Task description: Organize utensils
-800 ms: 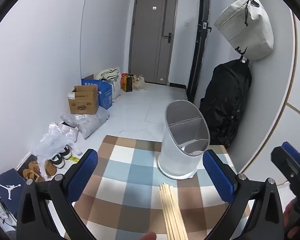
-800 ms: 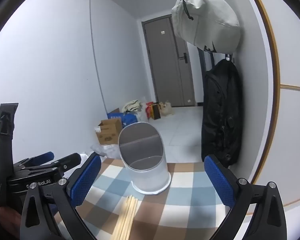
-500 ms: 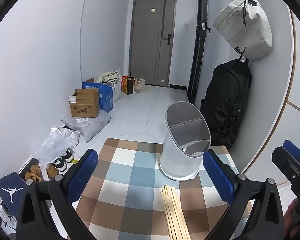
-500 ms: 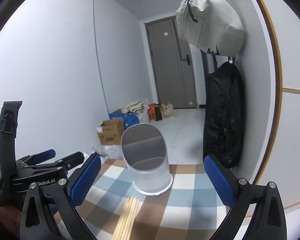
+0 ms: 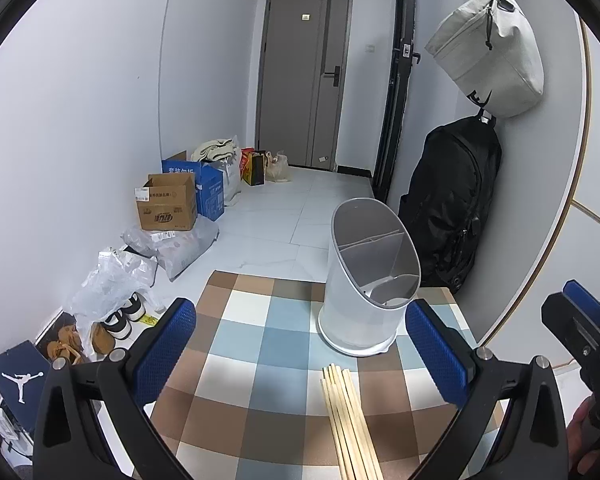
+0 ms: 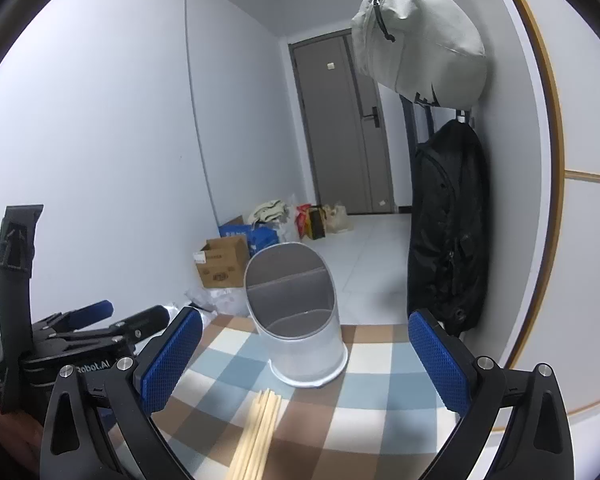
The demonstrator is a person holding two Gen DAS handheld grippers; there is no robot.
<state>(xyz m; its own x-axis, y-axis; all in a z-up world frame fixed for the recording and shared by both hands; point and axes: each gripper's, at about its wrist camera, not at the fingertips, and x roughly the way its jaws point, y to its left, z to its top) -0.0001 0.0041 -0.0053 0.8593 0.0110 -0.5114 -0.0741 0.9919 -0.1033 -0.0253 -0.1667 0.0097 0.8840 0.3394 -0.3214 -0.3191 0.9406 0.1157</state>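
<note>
Left wrist view: your left claw point(image 5: 300, 344) hangs over the near part of the checked surface point(image 5: 268, 344), its blue pads spread wide with nothing between them.
Right wrist view: your right claw point(image 6: 306, 354) is spread just as wide and also grips nothing.
Chopsticks: a bundle of pale wooden chopsticks point(image 5: 350, 420) lies flat on the surface, near you; its far ends point toward the holder and stop just short of its base.
Holder: the white utensil holder point(image 5: 370, 284) stands upright at the far right of the surface, beyond the chopsticks, with its slanted mouth facing you and grey dividers visible inside; what lies at its bottom you cannot tell.
Claws to each other: from the right wrist view your left tool shows at the left edge, beside the right claw; from the left wrist view the right tool shows at the far right edge.
Right wall: a black backpack point(image 5: 452, 208) hangs against the wall behind the holder, with a light grey bag point(image 5: 492, 52) hanging above it.
Floor, left and far: a cardboard box point(image 5: 166, 204), a blue box, plastic bags and shoes point(image 5: 120, 318) sit along the left wall.
Far end: a grey door point(image 5: 304, 80), closed.
</note>
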